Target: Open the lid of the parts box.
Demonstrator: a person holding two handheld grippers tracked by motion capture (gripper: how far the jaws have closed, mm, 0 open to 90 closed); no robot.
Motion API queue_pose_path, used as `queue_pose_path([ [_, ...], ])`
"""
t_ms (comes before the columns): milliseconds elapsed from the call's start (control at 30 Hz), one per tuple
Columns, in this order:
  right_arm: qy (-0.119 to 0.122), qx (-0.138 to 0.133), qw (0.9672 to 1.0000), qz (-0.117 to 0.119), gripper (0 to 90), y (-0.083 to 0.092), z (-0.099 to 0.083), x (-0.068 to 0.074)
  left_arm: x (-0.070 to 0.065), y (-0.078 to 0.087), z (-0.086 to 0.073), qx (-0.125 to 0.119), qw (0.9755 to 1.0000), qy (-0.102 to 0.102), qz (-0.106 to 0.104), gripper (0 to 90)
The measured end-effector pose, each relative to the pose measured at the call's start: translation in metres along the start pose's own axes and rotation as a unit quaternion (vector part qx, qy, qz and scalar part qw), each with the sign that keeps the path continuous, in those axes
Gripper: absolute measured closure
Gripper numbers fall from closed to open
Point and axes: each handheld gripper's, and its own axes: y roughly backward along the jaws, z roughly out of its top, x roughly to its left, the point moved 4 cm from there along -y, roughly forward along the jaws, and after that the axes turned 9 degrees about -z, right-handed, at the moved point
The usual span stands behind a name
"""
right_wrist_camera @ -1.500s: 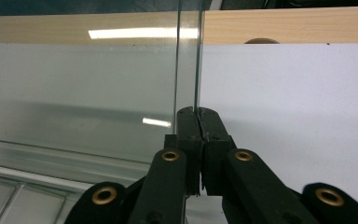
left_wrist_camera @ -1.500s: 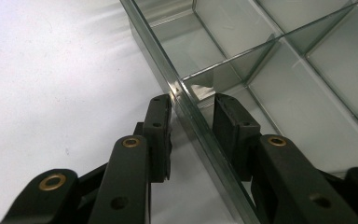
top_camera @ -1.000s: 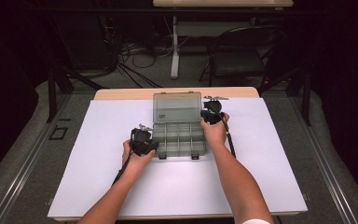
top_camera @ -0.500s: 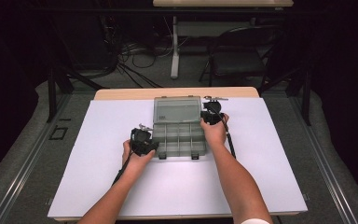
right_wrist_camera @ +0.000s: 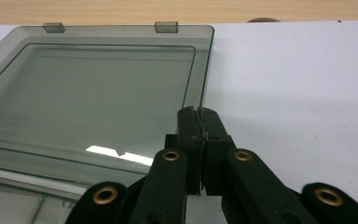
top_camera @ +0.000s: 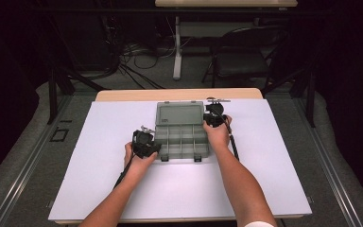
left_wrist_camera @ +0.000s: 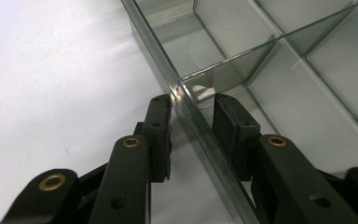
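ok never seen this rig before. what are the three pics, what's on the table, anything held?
No robot here: a person holds hand-held tongs in each hand. The wide picture looks down from above the person's side; the left tongs and right tongs flank a clear plastic organizer box on a white table. The other two pictures come from cameras riding on each pair of tongs. In the left one, the jaws straddle the box's side wall, one jaw touching it, the other a little apart. In the right one, the jaws are pressed together on the edge of the box's lid, which lies opened flat behind the box. The compartments look empty.
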Motion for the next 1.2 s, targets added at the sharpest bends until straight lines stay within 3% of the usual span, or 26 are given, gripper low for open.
queue_pose_path([
  [367, 0.016, -0.008, 0.9998, 0.005, 81.3, 0.012, 0.004, -0.001, 0.0, 0.0, 0.0, 0.0, 1.0, -0.002, -0.001, 67.4],
  [700, 0.04, -0.032, 0.9981, 0.033, 65.2, 0.048, 0.004, -0.006, 0.0, 0.0, -0.001, -0.007, 1.0, 0.002, 0.003, 67.3],
  [833, 0.058, -0.047, 0.9963, 0.042, 58.0, 0.063, 0.0, -0.007, 0.001, 0.0, -0.001, -0.007, 0.9999, 0.01, -0.006, 66.5],
  [967, 0.081, -0.062, 0.9937, 0.048, 49.7, 0.08, -0.005, -0.01, 0.001, 0.004, 0.0, -0.004, 0.9996, 0.013, -0.024, 58.6],
  [1200, 0.119, -0.089, 0.9868, 0.064, 41.7, 0.112, -0.02, -0.017, 0.0, 0.033, 0.005, -0.04, 0.9979, 0.005, -0.05, 40.3],
])
